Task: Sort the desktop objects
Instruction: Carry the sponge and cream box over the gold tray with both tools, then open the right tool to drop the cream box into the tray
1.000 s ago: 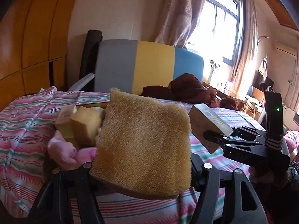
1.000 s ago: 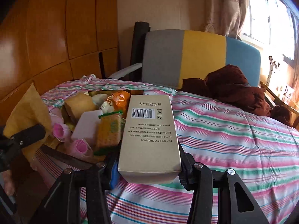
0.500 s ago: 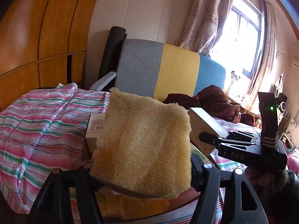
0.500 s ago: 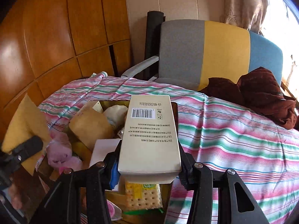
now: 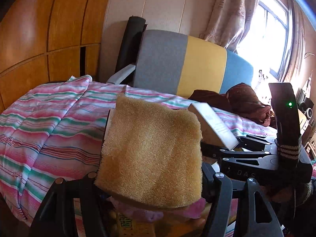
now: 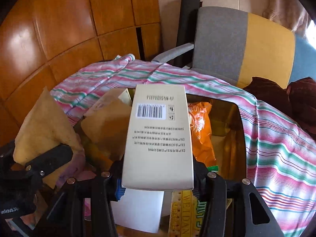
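Left gripper (image 5: 150, 181): its jaws are clamped on a yellow sponge (image 5: 152, 154), which stands up out of them and fills the middle of the left wrist view.
Right gripper (image 6: 158, 179): closed on both long sides of a beige carton (image 6: 158, 138), the barcode face turned up, the printed text upside down from this view.
Carton's place: held in the air over an open box (image 6: 240, 130) that sits on the striped bedspread (image 6: 276, 142); from the left wrist view the same carton (image 5: 213, 128) shows just right of the sponge, gripped by the right gripper (image 5: 227, 148).
Sponge's place: at the left edge of the box, above the things in it, seen in the right wrist view as a yellow wedge (image 6: 43, 124) in the left gripper (image 6: 49, 158).
In the box: an orange snack bag (image 6: 201, 134) just right of the carton, a tan block (image 6: 108, 126) just left of it, a white flat box (image 6: 138, 209) under the carton's near end, and a cracker pack (image 6: 183, 213) beside that.
Pink soft thing (image 5: 152, 213): under the sponge; I cannot tell what it is.
Behind: a grey, yellow and blue headboard cushion (image 5: 183, 63), dark red cloth (image 5: 241, 100) heaped on the bedspread's far right edge, and orange wooden panels (image 6: 69, 29) to the left.
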Action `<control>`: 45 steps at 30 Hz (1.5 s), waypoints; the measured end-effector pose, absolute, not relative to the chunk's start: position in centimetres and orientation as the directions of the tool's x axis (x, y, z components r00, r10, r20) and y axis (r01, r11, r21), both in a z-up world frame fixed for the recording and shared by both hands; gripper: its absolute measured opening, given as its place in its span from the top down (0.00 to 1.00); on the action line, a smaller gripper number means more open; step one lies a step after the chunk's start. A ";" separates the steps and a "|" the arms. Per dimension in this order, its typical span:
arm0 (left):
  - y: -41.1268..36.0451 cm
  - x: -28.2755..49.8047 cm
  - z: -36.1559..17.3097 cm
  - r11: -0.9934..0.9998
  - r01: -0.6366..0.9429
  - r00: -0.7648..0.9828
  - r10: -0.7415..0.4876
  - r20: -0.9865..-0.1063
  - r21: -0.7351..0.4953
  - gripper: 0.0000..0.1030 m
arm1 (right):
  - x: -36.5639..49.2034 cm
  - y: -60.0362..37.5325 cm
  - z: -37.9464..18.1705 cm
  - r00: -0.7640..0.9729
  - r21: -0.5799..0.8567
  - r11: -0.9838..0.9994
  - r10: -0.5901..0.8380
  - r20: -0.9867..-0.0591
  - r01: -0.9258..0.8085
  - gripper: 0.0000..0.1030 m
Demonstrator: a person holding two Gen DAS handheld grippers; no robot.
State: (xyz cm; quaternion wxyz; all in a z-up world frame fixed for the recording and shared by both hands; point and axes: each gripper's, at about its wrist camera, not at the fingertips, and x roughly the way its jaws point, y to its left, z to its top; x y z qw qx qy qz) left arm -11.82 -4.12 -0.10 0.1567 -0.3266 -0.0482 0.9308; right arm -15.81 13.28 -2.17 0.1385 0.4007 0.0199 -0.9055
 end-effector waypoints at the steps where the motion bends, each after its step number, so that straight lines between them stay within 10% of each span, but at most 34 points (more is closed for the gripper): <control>1: -4.2 -12.0 -0.4 -0.946 -0.257 -0.732 0.323 -0.600 -0.195 0.34 | -15.7 13.4 -2.2 -0.638 0.083 -0.960 -0.242 -0.731 0.269 0.48; 21: -4.9 -11.9 2.2 -0.862 -0.320 -0.676 0.498 -0.544 -0.392 0.34 | -6.1 19.7 0.7 -0.769 0.241 -0.952 -0.294 -0.567 0.186 0.31; 45: -0.5 -10.7 -1.8 -0.922 -0.290 -0.612 0.384 -0.691 -0.256 0.33 | -2.6 24.0 -2.0 -0.778 0.318 -0.942 -0.276 -0.564 0.105 0.31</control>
